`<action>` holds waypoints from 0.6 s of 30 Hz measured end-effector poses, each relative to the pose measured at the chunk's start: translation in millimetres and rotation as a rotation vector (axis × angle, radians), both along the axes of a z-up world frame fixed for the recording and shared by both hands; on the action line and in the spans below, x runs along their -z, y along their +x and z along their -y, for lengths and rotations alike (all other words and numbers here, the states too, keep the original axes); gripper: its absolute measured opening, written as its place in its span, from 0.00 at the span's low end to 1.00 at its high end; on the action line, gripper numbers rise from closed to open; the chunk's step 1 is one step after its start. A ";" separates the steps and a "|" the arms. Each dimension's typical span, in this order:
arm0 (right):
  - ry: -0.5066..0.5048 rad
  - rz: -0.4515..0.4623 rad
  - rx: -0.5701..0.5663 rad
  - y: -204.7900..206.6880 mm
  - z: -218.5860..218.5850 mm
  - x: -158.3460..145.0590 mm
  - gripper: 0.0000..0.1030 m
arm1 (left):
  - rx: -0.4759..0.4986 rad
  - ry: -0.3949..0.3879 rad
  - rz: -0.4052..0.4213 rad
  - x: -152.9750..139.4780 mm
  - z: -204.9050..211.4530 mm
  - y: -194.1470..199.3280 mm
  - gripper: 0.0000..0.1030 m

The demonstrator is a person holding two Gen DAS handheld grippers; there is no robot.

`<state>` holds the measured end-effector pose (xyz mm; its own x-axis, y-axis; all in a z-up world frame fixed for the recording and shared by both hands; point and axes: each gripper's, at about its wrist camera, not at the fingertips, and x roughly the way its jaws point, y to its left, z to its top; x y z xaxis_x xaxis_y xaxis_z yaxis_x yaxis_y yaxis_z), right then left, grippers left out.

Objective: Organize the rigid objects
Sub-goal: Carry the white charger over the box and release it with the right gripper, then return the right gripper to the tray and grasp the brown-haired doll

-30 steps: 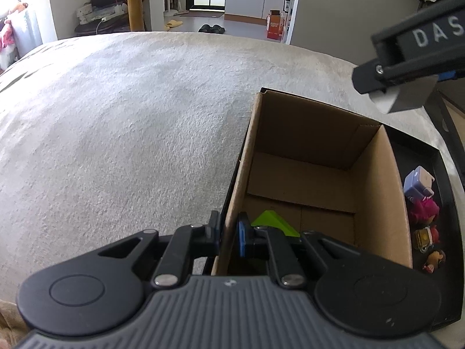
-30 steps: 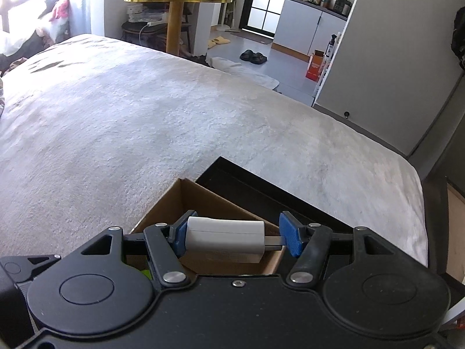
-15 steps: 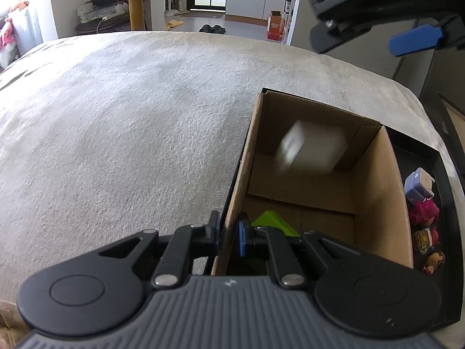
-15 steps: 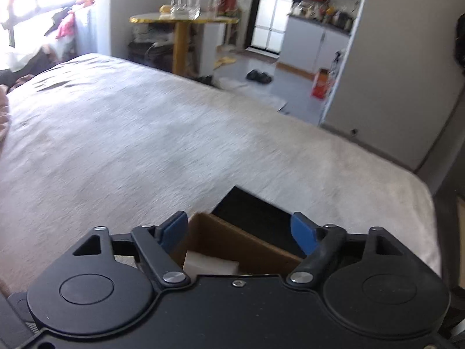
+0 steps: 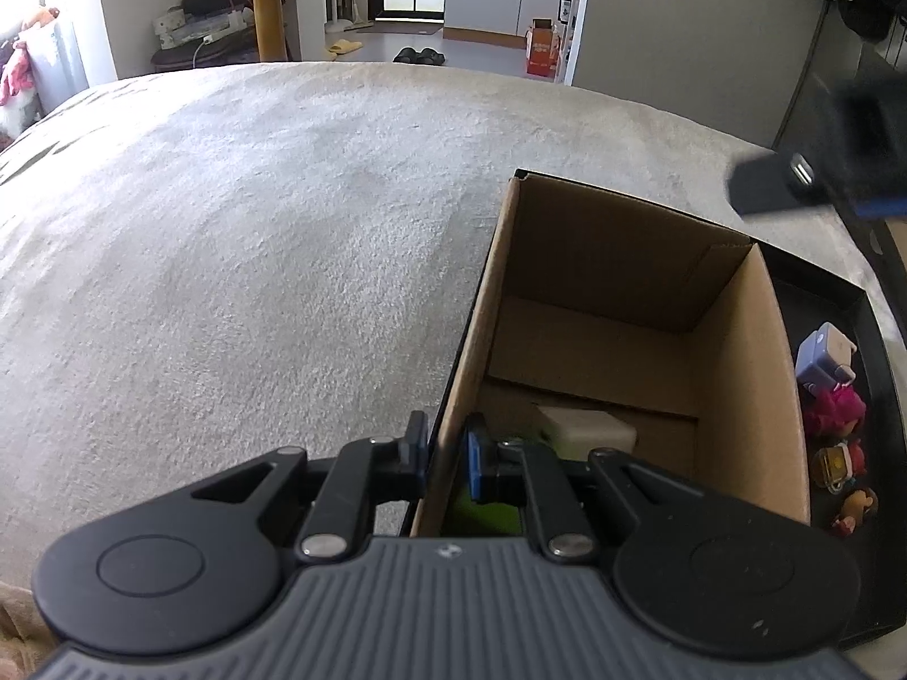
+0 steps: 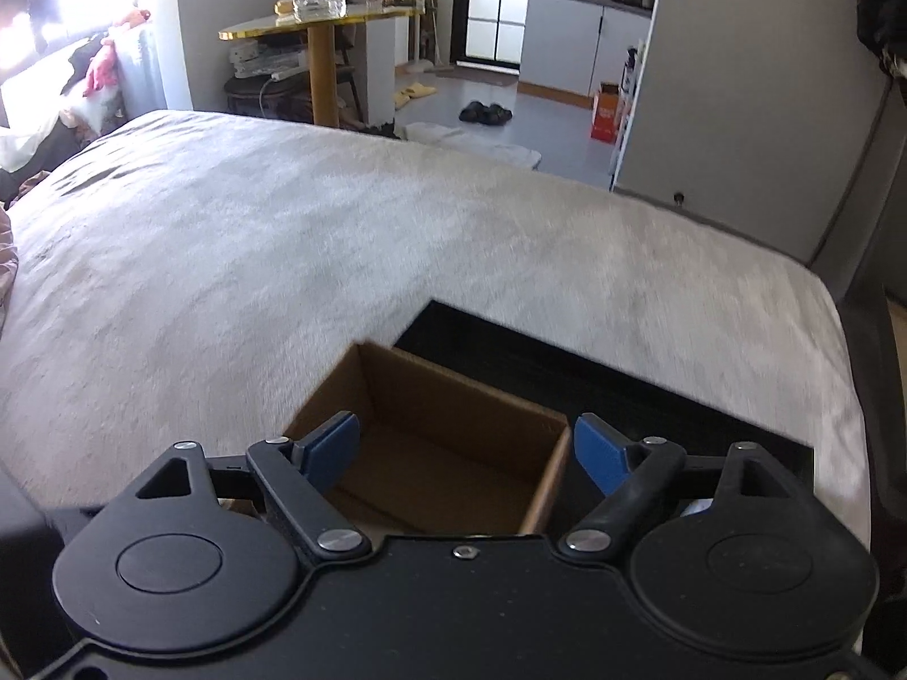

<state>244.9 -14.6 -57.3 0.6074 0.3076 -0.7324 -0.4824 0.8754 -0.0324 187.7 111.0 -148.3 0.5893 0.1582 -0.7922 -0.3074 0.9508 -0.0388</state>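
Note:
An open cardboard box (image 5: 731, 351) stands on the grey bed cover. My left gripper (image 5: 445, 456) is shut on the box's near left wall, one pad outside and one inside. A white block (image 5: 586, 430) lies on the box floor beside a green piece (image 5: 490, 513), which is mostly hidden behind the fingers. My right gripper (image 6: 467, 447) hovers above the box (image 6: 448, 436); its jaws are opening and nothing is between them. In the left wrist view the right gripper (image 5: 816, 170) is a dark blur at the upper right.
A black tray (image 5: 884, 396) lies right of the box and holds several small toy figures (image 5: 833, 408). The black tray (image 6: 652, 396) also shows past the box in the right wrist view. The bed's far edge drops to the floor; a gold round table (image 6: 323, 22) stands beyond.
The right gripper's jaws parted and let go of the white block, which fell into the box and now lies on its floor. The right gripper drifted to the right. The left gripper kept still.

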 end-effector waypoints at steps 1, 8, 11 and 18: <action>-0.001 -0.005 0.002 -1.8 3.6 1.4 0.80 | 0.000 -0.001 -0.003 0.0 -0.5 0.2 0.12; 0.007 -0.035 0.038 -15.2 33.4 7.2 0.81 | 0.004 0.027 -0.014 -0.6 3.5 3.3 0.12; 0.022 -0.045 0.060 -20.3 48.0 9.8 0.81 | 0.007 0.048 -0.021 -0.1 6.6 4.2 0.12; 0.054 -0.065 0.104 -29.7 82.2 18.7 0.81 | 0.026 0.146 -0.042 -0.5 22.7 7.9 0.13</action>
